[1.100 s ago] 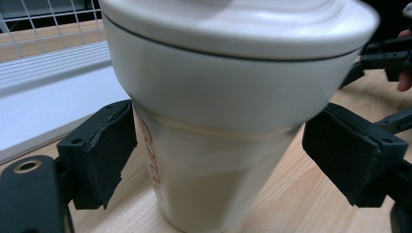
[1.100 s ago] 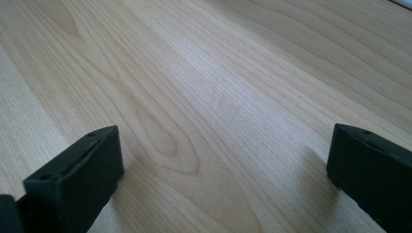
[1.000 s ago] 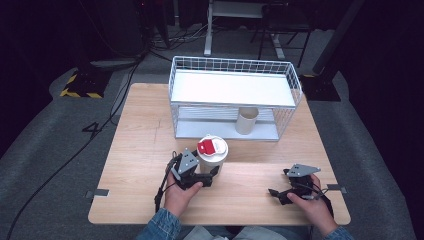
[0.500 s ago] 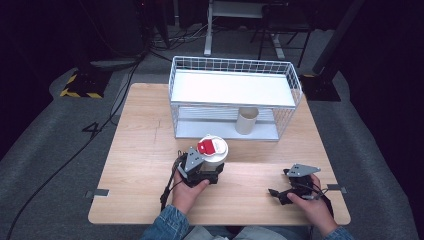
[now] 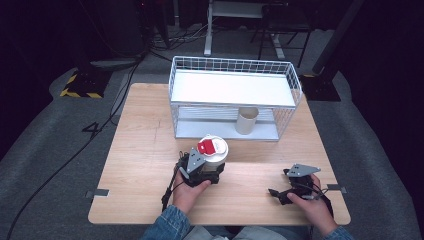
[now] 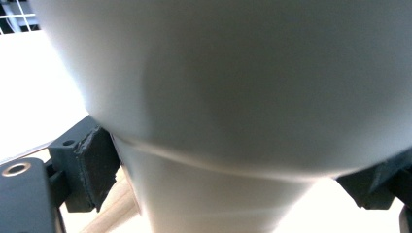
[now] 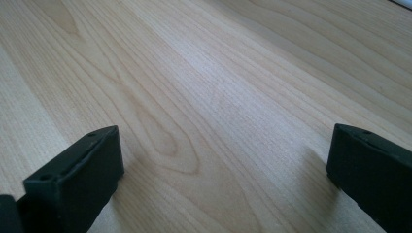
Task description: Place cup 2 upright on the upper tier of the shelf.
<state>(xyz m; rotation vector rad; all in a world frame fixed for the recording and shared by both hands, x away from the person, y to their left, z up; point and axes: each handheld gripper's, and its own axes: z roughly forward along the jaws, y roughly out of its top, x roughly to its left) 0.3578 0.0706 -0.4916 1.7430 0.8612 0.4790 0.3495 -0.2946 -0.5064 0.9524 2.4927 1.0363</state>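
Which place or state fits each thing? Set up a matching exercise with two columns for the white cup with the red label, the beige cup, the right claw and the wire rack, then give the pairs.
Things:
1. white cup
2. beige cup
3. right claw
4. wire rack

Places or states:
A. open, nothing between its jaws
B. at the far side of the table
C. between the left claw's jaws
D. on the rack's lower shelf

Pairs: 1-C, 2-D, 3-A, 4-B
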